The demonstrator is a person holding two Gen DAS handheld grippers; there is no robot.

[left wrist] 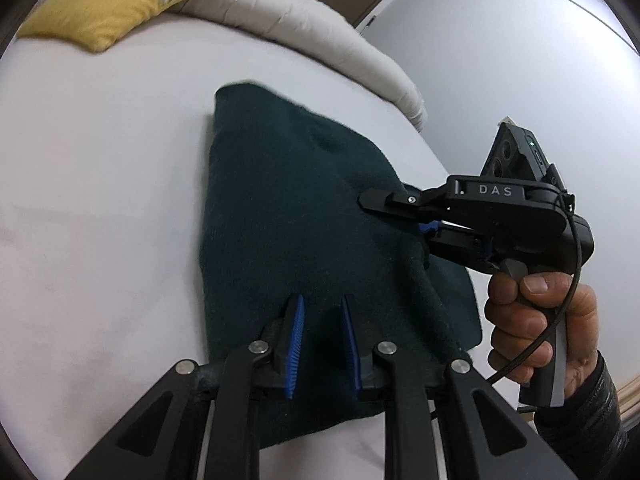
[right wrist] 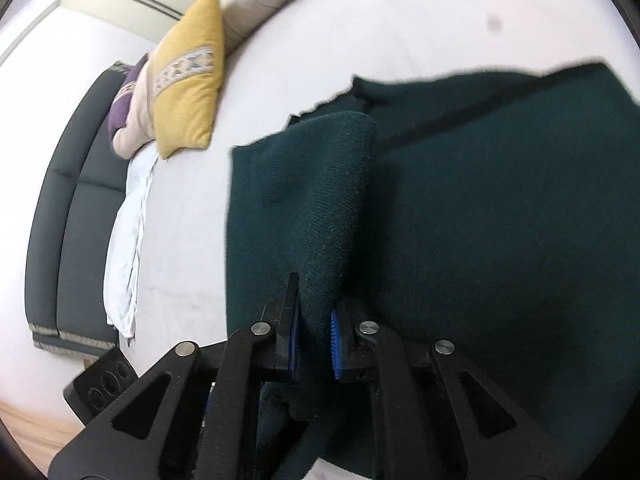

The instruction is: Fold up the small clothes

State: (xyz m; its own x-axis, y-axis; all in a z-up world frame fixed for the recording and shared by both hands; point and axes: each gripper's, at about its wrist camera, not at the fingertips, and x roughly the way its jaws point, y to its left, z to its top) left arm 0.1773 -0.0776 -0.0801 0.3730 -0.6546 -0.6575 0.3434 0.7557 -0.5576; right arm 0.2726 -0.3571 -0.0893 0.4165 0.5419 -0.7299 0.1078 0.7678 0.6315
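Pinching a fold of the dark green garment [right wrist: 460, 220] in the right gripper [right wrist: 314, 324] to lift it over, left gripper [left wrist: 322, 340] hovering above, jaws parted and empty.

The left gripper [left wrist: 322, 340] is matte black, with angular linkage arms cut by triangular slots and pinned by round silver screws; its fingers [left wrist: 295, 344] carry ribbed blue pads. The right gripper [right wrist: 314, 334] matches it, its body printed "DAS" in white; a thin black cable [left wrist: 560, 320] loops beside the bare-skinned right hand [left wrist: 544, 328]; the sleeve [left wrist: 588, 412] is dark and heathered.
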